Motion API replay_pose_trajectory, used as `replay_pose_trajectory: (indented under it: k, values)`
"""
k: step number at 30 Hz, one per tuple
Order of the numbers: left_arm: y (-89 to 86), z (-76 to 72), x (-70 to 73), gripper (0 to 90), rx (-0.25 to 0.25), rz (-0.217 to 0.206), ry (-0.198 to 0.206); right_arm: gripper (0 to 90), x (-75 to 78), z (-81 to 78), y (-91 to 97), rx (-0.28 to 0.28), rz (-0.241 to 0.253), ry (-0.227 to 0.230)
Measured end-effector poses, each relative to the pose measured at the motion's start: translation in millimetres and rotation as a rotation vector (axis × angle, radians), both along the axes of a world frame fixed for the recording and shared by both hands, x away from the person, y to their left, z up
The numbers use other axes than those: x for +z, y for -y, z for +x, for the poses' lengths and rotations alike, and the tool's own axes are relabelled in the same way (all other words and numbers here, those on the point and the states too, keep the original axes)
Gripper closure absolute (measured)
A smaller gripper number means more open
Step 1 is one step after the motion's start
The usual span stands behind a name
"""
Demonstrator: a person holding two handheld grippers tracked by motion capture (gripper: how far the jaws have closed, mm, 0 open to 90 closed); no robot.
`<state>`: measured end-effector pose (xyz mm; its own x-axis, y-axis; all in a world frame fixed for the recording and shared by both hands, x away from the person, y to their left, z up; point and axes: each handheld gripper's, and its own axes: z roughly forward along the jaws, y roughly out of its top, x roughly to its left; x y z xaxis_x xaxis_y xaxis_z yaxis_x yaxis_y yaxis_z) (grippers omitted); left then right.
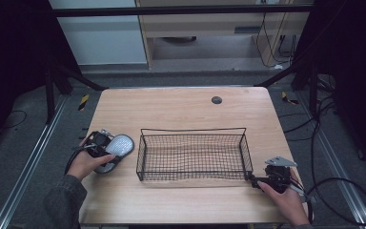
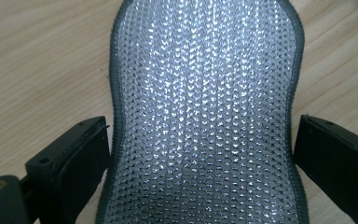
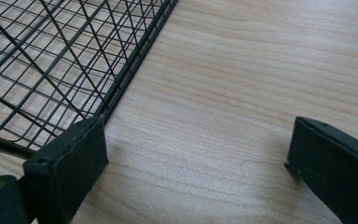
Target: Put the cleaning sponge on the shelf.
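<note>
The silver mesh scouring pad with its dark edging (image 2: 205,116) sits between the left gripper's (image 2: 200,154) parted jaws, ready for clamping, just beside the black wire basket (image 1: 193,155), while the right gripper (image 3: 196,158) rests agape by its corner

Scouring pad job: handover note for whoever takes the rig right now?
Left tool: jaws open on either side of the silver scouring pad, close to its edges; grip not closed.
Right tool: open, empty, low over the table at the near right corner of the wire basket.
Pad lies flat on the table, left of the basket. Basket holds nothing.
Done: left tool lined up on the pad.
Left, likely: close, lift, place pad in basket.
</note>
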<state>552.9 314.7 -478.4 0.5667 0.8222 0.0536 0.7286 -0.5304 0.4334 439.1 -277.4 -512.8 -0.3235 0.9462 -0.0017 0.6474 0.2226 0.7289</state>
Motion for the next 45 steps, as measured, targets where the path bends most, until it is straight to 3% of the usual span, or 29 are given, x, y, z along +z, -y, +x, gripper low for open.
replay_pose_trajectory:
  k: [2, 7, 12, 20, 22, 24, 30, 31, 45]
  values:
    - [-1.9, 0.3, -3.0, 1.3, 0.012, -0.017, -0.004, 5.1, 0.0, 0.0, 0.0, 0.0, -0.001, 0.0]
    - [-2.2, 0.2, -4.6, 2.5, 0.01, -0.016, -0.007, 5.0, 0.0, -0.2, -0.1, 0.001, -0.001, -0.002]
    - [-1.7, -1.7, 1.3, 6.7, 0.004, -0.022, 0.016, 5.0, 0.0, -0.2, 0.0, 0.003, -0.001, -0.001]
    - [8.1, -16.7, 37.8, 7.7, -0.066, -0.03, 0.122, 5.1, 0.4, -0.5, -0.3, 0.002, 0.004, -0.005]
    - [9.1, -19.3, 43.1, 7.8, -0.073, -0.032, 0.134, 5.1, 0.3, -0.6, -0.3, 0.002, 0.004, -0.005]
    - [12.0, -26.7, 58.4, 8.0, -0.094, -0.025, 0.171, 5.1, 0.4, -0.7, -0.3, 0.002, 0.004, -0.005]
    - [19.6, -38.0, 81.4, 8.2, -0.148, -0.009, 0.217, 5.1, 0.4, -0.6, -0.4, 0.002, 0.004, -0.005]
    - [23.3, -41.6, 89.7, 8.3, -0.176, 0.013, 0.234, 5.1, 0.4, -0.6, -0.4, 0.002, 0.004, -0.006]
    - [57.9, -57.5, 117.5, 8.5, -0.323, 0.026, 0.284, 5.1, 0.4, -0.6, -0.4, 0.002, 0.004, -0.006]
